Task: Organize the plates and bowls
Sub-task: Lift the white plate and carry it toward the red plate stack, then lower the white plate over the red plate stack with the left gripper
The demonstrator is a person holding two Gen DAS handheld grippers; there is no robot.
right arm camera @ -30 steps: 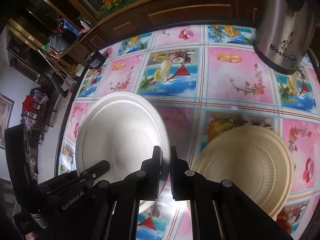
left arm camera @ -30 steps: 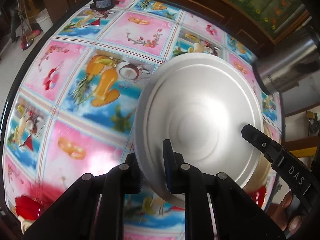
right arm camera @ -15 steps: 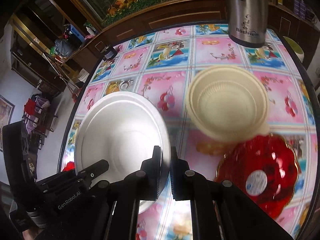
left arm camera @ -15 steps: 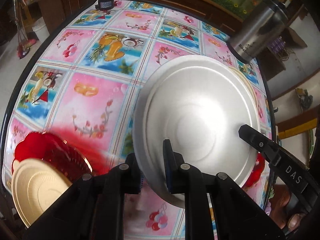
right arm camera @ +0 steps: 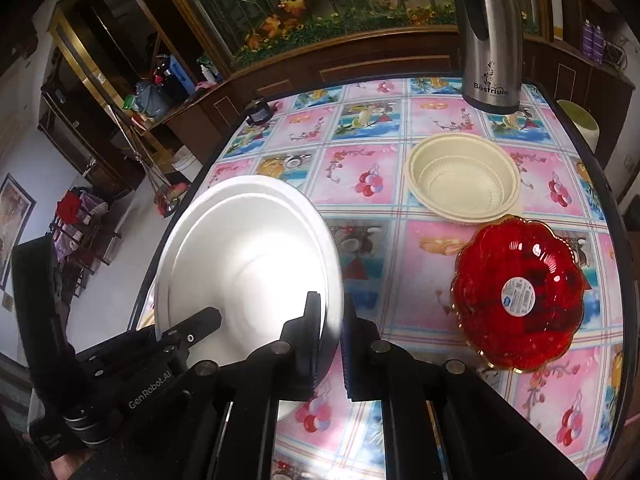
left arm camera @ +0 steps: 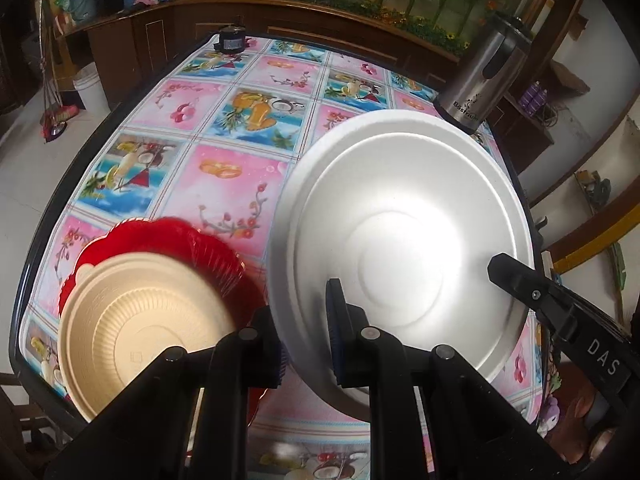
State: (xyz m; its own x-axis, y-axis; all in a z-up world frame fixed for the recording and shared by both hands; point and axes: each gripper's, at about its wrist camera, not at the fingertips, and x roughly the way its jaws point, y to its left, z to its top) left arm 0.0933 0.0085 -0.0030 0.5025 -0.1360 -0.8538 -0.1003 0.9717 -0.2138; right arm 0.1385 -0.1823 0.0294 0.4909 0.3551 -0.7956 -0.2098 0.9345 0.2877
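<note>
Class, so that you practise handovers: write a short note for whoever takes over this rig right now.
Left gripper: shut on the white plate's near rim.
Right gripper: shut on the same plate's right rim; the plate is held tilted above the table.
On the right: cream bowl and red bowl stand on the table, touching or nearly so.
On the left: second cream bowl overlaps a second red bowl; whether it is nested, I cannot tell.
Done: plate picked up.
Left: set the plate down and probably group like with like.
</note>
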